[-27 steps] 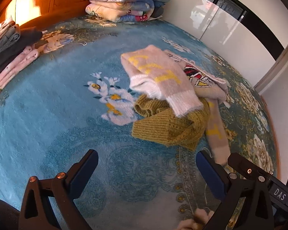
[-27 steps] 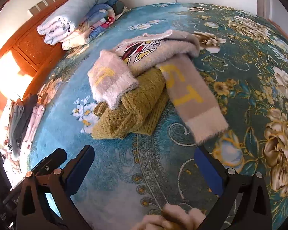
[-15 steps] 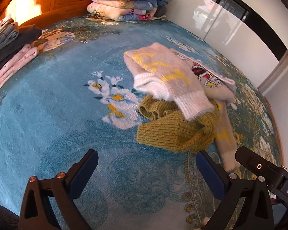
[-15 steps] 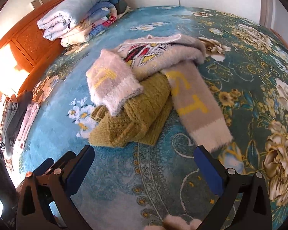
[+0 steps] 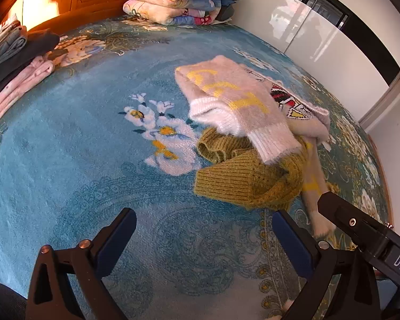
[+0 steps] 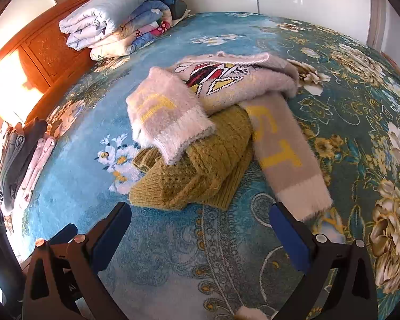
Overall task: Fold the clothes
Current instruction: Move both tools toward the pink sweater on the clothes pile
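Over the blue floral bedspread point(image 5: 66, 160), left view: left gripper point(image 5: 204, 240) spread wide, empty, short of the mustard knit point(image 5: 242, 184), which lies under the pink sweater point(image 5: 234, 101).

Right view: right gripper point(image 6: 200, 236) likewise spread and empty, near the sweater's sleeve point(image 6: 282, 154), probably the first grab.

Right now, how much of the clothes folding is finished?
Done: a stack of folded clothes lies at the bed's edge. In hand: nothing; the left hand-held gripper and right hand-held gripper stand open. Left: the fuzzy pink lettered sweater and the mustard knit sweater lie heaped, unfolded.
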### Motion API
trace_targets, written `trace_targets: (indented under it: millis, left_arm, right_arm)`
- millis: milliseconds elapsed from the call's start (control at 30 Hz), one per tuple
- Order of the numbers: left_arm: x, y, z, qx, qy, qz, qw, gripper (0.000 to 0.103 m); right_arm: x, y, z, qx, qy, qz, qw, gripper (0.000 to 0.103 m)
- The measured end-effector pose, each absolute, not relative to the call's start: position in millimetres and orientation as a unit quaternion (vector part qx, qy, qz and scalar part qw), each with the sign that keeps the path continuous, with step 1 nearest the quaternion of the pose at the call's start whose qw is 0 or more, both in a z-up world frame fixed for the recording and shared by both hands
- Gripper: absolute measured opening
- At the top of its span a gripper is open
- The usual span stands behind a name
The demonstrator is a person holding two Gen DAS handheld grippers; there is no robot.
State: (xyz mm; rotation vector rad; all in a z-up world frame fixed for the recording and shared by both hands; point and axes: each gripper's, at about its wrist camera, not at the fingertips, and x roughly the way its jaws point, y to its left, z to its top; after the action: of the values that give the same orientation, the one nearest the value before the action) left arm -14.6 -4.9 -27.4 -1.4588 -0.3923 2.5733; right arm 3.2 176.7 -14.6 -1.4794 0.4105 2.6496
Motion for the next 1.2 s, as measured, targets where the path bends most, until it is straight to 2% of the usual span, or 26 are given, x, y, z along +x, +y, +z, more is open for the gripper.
trace_targets:
  millis: [833, 1200]
  left_arm:
    - [-13.9, -23.5, -25.1, -0.492, -0.168, 0.851, 0.074, 0.103]
    - [-15.6, -20.8, -29.2, -0.499, -0.155, 0.85, 0.064, 0.103]
  right_arm:
    - [2.1, 159.2, -4.8, -0.482, 0.123, 0.865, 0.067, 0.103]
    - [2.3, 161.1, -12.9, -0.482, 0.138, 0.863, 0.066, 0.103]
